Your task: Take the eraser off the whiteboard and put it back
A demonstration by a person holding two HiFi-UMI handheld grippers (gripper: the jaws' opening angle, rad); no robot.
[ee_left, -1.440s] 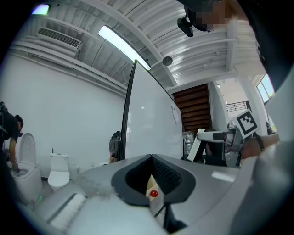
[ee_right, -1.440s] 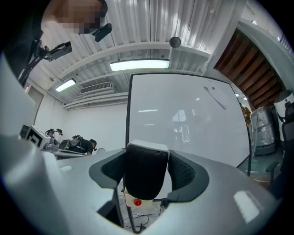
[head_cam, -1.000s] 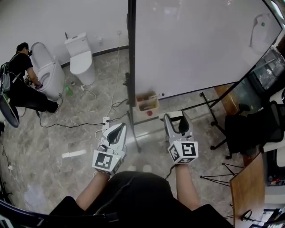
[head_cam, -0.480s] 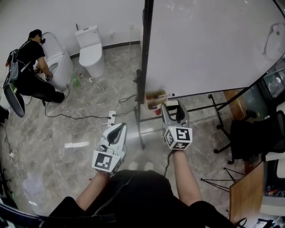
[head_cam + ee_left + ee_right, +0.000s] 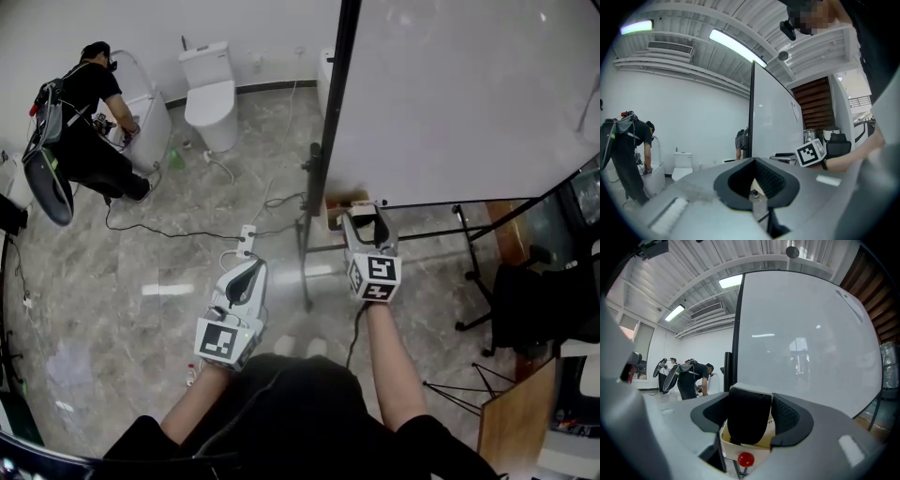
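Note:
The eraser [image 5: 746, 422], black felt with a white back, stands upright between my right gripper's [image 5: 751, 405] jaws, which are shut on it. In the head view this right gripper [image 5: 367, 217] reaches level toward the lower edge of the big whiteboard [image 5: 469, 94], with the eraser [image 5: 384, 229] dark between its fingers. Just beyond it a small beige box [image 5: 337, 208] hangs at the board's bottom rail; a red knob [image 5: 746, 459] shows under the box [image 5: 769, 434]. My left gripper [image 5: 253, 267] hangs back lower left, shut and empty [image 5: 755, 164].
The board's black post [image 5: 323, 159] and stand legs run across the marble floor. A power strip [image 5: 247, 240] and cables lie left of the post. A person [image 5: 89, 112] bends over a toilet at far left; another toilet [image 5: 211, 94] stands nearby. An office chair [image 5: 548, 300] is at right.
My right gripper has carried the eraser forward and down toward the box at the whiteboard's bottom edge. The left gripper has shifted only slightly. The board has slid rightward in the head view.

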